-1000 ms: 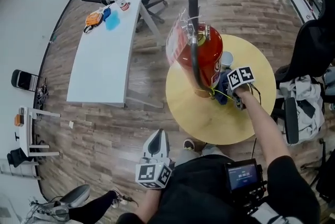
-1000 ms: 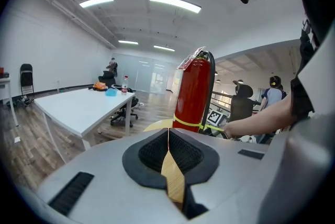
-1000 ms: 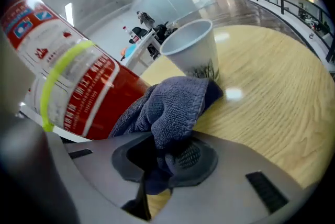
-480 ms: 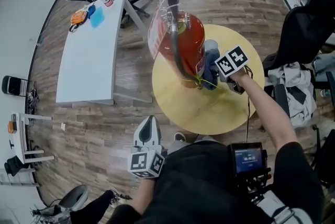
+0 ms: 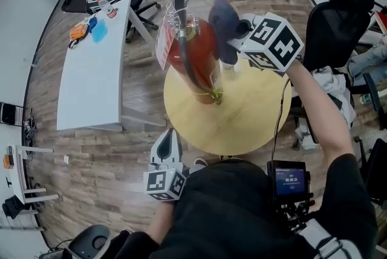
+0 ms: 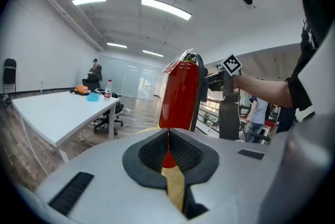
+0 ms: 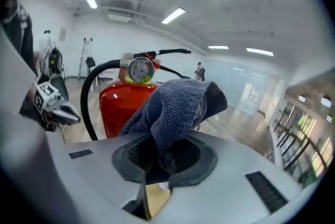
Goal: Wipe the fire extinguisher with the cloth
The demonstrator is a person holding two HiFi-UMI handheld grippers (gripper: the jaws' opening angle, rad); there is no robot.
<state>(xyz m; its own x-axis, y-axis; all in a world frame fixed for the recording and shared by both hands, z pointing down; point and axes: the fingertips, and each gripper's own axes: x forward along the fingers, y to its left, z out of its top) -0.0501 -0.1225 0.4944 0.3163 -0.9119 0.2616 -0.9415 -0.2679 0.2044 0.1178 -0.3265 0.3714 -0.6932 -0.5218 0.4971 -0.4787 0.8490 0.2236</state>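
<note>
Right gripper pinched the floppy cloth, left gripper hung closed and empty, so a hard swipe could've tipped the unbraced fire extinguisher

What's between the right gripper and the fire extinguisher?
The grey cloth, held by the right gripper, sits before the fire extinguisher; right gripper view shows it.

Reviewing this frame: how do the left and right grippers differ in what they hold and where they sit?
The right gripper is shut on the grey-blue cloth; the left gripper has its jaws together with nothing between them. The right gripper is high up beside the top of the fire extinguisher; the left gripper sits low by the person's body, short of the round table. Both point toward the fire extinguisher.
</note>
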